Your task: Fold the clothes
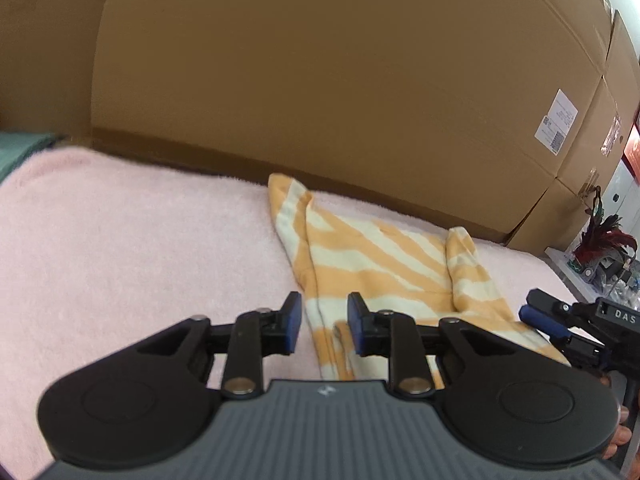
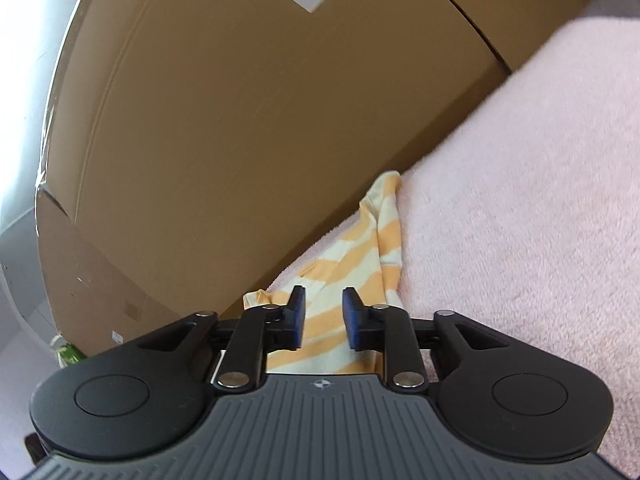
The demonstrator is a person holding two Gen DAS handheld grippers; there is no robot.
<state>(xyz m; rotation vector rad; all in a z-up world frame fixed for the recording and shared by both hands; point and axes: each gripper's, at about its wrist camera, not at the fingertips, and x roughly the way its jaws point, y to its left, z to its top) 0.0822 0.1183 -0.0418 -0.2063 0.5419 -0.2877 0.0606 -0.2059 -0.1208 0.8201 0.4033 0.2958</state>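
An orange-and-cream striped garment (image 1: 380,264) lies flat on a pink fleece blanket (image 1: 140,240), one narrow end reaching back toward a cardboard box. My left gripper (image 1: 325,322) hangs just above the garment's near left edge. Its blue pads (image 1: 294,320) stand apart, and the cloth seen in the gap is not pinched. My right gripper (image 1: 540,314) comes in from the right at the garment's right edge. In the right wrist view the right gripper (image 2: 325,318) is open over the garment (image 2: 360,248), nothing pressed between its pads.
A large cardboard box (image 1: 320,80) walls off the far side of the blanket (image 2: 520,200), with a white label (image 1: 558,122) on it. Clutter with red feathers (image 1: 604,248) sits beyond the blanket's right end. A green cloth (image 1: 20,148) shows at far left.
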